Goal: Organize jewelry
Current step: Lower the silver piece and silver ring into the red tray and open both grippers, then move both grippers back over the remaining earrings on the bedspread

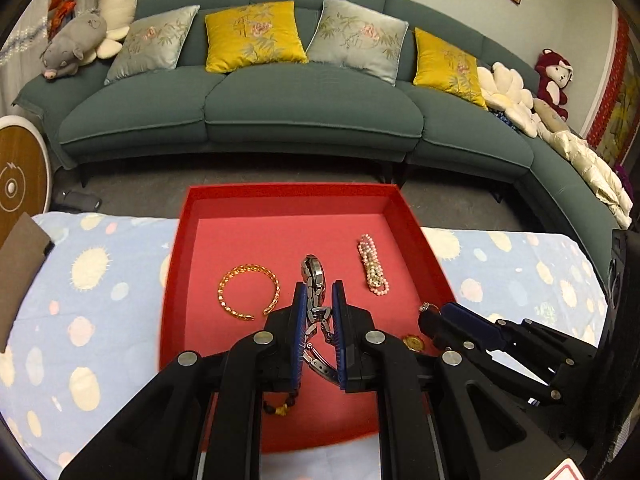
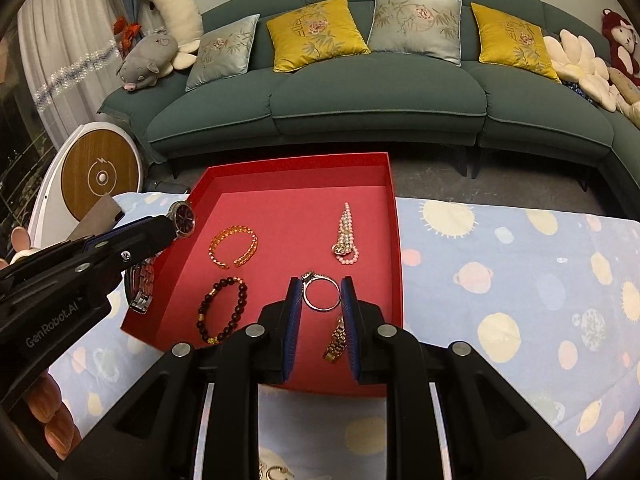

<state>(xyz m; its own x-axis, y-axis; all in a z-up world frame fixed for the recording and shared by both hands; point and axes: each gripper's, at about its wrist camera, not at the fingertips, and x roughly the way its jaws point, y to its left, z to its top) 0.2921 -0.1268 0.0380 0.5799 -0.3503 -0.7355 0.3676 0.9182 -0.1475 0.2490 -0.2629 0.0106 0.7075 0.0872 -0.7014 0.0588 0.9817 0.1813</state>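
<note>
A red tray (image 1: 208, 200) (image 2: 394, 240) lies on the patterned cloth. In it are a gold open bangle (image 1: 248, 292) (image 2: 233, 246), a pink pearl bracelet (image 1: 373, 265) (image 2: 346, 236), a dark bead bracelet (image 2: 222, 310) and a gold watch (image 2: 335, 342). My left gripper (image 1: 319, 292) (image 2: 176, 224) is shut on a silver watch (image 1: 314, 276) (image 2: 182, 216) held above the tray's left edge. My right gripper (image 2: 320, 284) (image 1: 430, 312) is shut on a silver ring (image 2: 320, 292) (image 1: 425, 306) above the tray.
A green sofa (image 1: 312, 104) with cushions and plush toys stands behind the table. A round wooden-faced device (image 2: 100, 176) stands at the left. A brown pad (image 1: 20, 268) lies on the cloth's left side.
</note>
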